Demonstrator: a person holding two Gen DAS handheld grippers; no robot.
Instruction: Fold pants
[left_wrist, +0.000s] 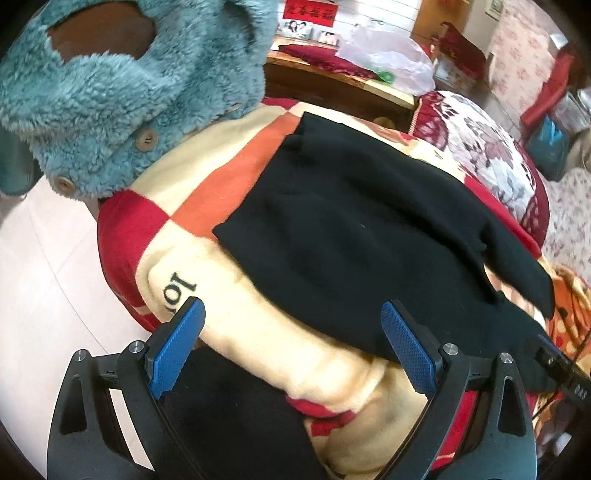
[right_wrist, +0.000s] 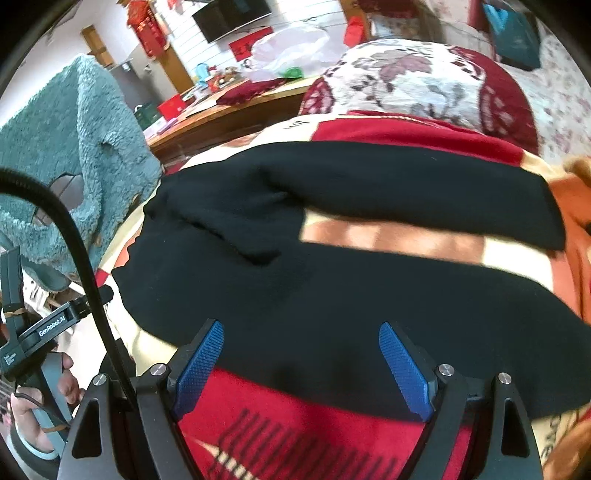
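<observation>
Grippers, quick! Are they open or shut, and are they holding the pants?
Left gripper: open, holding nothing, above the black pants.
Right gripper: open, holding nothing, over the pants' near edge.

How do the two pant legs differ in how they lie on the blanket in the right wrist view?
The near leg lies closest to the right gripper, its edge between the open fingers; the far leg lies beyond it, away from the gripper. The near leg looks wider in this view; the far leg looks narrower and ends in a squared cuff at the right. Both are black, lie flat, and are parted by a strip of blanket.
</observation>
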